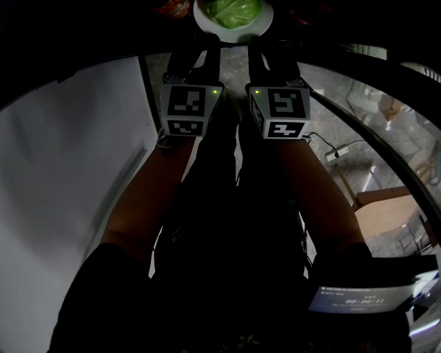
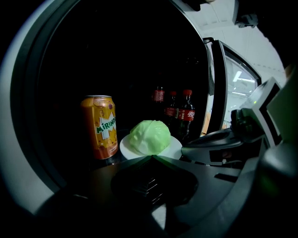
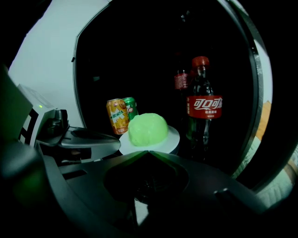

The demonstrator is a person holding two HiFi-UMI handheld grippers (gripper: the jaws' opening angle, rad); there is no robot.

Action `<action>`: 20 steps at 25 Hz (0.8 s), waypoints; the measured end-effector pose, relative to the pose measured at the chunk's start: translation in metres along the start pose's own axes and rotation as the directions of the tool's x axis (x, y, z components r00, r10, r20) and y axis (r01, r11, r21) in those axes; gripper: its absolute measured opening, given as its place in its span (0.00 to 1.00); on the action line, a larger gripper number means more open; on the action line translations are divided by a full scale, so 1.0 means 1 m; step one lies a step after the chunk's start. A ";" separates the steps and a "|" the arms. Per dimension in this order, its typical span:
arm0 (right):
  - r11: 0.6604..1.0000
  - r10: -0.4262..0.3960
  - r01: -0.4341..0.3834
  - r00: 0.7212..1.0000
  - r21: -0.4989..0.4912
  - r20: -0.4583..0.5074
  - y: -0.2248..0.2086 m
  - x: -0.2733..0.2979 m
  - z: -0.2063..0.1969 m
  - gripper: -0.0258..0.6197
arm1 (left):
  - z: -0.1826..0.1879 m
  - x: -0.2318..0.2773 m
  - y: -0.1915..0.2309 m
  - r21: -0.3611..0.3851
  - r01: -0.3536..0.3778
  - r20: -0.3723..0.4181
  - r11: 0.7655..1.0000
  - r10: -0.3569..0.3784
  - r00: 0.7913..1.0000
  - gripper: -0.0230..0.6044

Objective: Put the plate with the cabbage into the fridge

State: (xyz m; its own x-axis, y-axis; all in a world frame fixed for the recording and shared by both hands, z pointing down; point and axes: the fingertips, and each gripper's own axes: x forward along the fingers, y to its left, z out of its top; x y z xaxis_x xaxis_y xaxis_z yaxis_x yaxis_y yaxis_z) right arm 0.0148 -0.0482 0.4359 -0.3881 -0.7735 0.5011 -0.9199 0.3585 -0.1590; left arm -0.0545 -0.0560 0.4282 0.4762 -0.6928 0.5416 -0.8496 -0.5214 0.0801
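Note:
A pale green cabbage [image 1: 238, 10] lies on a white plate [image 1: 265, 25] at the top of the head view, inside the dark fridge. My left gripper [image 1: 209, 43] and right gripper [image 1: 256, 43] reach forward side by side to the plate's near rim. In the left gripper view the jaws close to a point on the rim of the plate [image 2: 173, 148], just under the cabbage [image 2: 150, 137]. The right gripper view shows the same grip on the plate [image 3: 172, 135], with the cabbage [image 3: 147, 130] close ahead.
An orange Mirinda can [image 2: 99, 126] stands left of the plate, with a green can [image 3: 131, 108] behind it. Cola bottles [image 3: 204, 111] stand to the right and behind. The open glass door [image 2: 233, 88] is at the right, and a white wall [image 1: 69, 179] at the left.

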 end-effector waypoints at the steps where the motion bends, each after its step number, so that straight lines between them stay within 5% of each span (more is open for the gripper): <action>1: 1.000 0.001 -0.001 1.000 -0.002 0.003 0.000 0.002 0.001 0.05 | 0.002 0.001 0.001 -0.011 -0.002 0.003 1.000 0.002 1.000 0.04; 20: 1.000 0.008 -0.009 0.999 0.005 0.054 -0.005 0.008 0.017 0.05 | 0.006 0.011 0.010 -0.004 -0.015 -0.001 1.000 0.015 1.000 0.04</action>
State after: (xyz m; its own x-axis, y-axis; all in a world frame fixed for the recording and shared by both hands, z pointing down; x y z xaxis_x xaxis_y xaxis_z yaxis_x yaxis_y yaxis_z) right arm 0.0157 -0.0653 0.4266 -0.3983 -0.7975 0.4531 -0.9167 0.3627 -0.1674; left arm -0.0566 -0.0716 0.4295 0.4630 -0.7003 0.5433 -0.8576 -0.5089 0.0748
